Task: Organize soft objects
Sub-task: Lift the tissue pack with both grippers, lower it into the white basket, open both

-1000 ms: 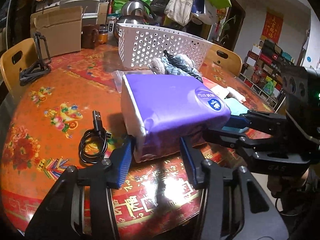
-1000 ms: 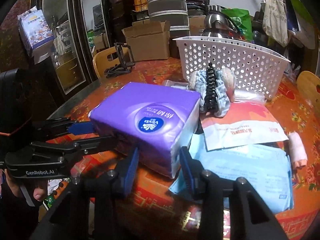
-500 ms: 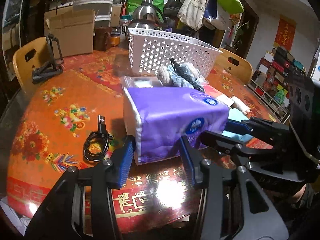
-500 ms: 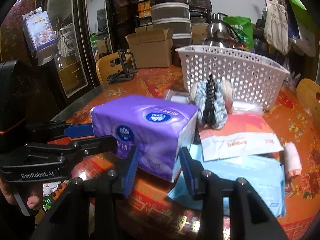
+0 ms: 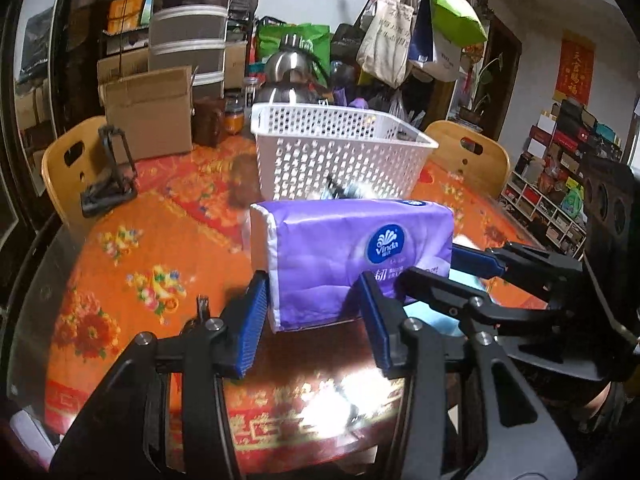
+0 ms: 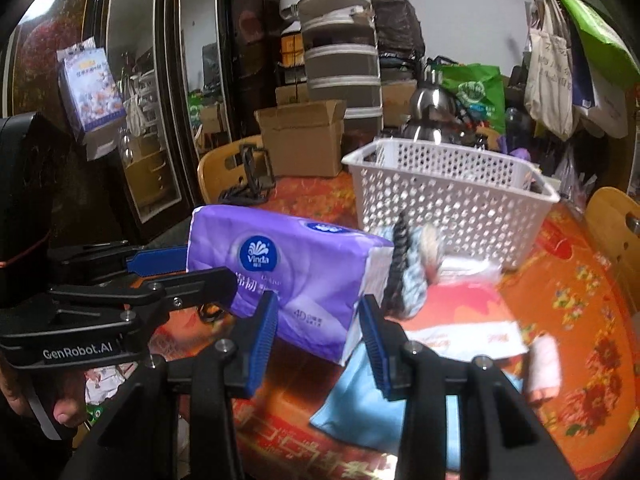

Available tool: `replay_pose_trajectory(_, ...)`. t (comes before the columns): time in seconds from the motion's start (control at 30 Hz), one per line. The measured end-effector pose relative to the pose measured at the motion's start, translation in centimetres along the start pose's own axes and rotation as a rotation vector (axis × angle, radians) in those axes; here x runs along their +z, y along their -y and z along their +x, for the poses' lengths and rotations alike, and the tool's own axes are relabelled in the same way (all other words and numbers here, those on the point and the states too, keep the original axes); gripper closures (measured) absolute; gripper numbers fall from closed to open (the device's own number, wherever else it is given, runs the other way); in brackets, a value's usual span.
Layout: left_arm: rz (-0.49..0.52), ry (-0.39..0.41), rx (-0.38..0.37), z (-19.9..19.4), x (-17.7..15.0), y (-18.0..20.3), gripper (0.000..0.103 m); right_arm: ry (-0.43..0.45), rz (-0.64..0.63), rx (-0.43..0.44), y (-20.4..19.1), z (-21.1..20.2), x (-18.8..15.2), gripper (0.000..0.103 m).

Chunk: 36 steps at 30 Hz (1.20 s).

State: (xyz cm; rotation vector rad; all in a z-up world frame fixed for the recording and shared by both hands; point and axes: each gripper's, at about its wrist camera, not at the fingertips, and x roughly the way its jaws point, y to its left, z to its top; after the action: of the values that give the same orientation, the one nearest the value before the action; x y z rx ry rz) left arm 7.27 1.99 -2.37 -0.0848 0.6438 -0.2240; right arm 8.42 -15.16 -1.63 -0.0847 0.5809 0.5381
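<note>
A purple tissue pack (image 5: pixel 352 264) is held up above the table between both grippers. My left gripper (image 5: pixel 316 312) is shut on its left end and my right gripper (image 6: pixel 318 328) is shut on its other end (image 6: pixel 288 276). The white perforated basket (image 5: pixel 340 160) stands behind it on the table, also in the right wrist view (image 6: pixel 452 208). A blue-grey knitted toy (image 6: pixel 412 276) lies in front of the basket, beside the pack.
A red-and-white packet (image 6: pixel 460 320), a light blue packet (image 6: pixel 360 408) and a small pink roll (image 6: pixel 544 364) lie on the orange floral table (image 5: pixel 140 264). A phone stand (image 5: pixel 108 176), a cardboard box (image 5: pixel 148 116) and wooden chairs (image 5: pixel 472 160) ring the table.
Both grippers have lifted the purple pack off the table and tilted it upright, so its logo face now faces the cameras. The view has risen toward the basket.
</note>
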Motion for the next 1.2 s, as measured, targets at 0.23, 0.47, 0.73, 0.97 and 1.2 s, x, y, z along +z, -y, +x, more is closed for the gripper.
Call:
replay_pose_trajectory(0.23, 0.026, 0.032, -0.015, 1.6, 4.4, 2.7, 0.06, 0.043, -0.001, -0.044, 3.0, -0.6, 2.7, 0.062)
replay_pose_trajectory(0.47, 0.068, 0.072, -0.045, 3.5, 10.6, 5.4, 0.06, 0.081, 0.004, -0.083, 6.7, -1.2, 7.1, 0.062)
replay_pose_trajectory(0.73, 0.096, 0.087, -0.066, 7.0, 20.6, 7.3, 0.06, 0.101, 0.004, -0.119, 11.8, -0.4, 14.4, 0.062)
replay_pose_trajectory(0.97, 0.064, 0.023, -0.08, 14.3, 26.3, 6.6, 0.06, 0.034, 0.037, -0.149, 16.2, 4.5, 17.6, 0.062)
replay_pose_trajectory(1.2, 0.024, -0.064, -0.053, 21.2, 26.4, 4.3, 0.06, -0.046, 0.073, -0.117, 19.0, 10.5, 17.4, 0.062)
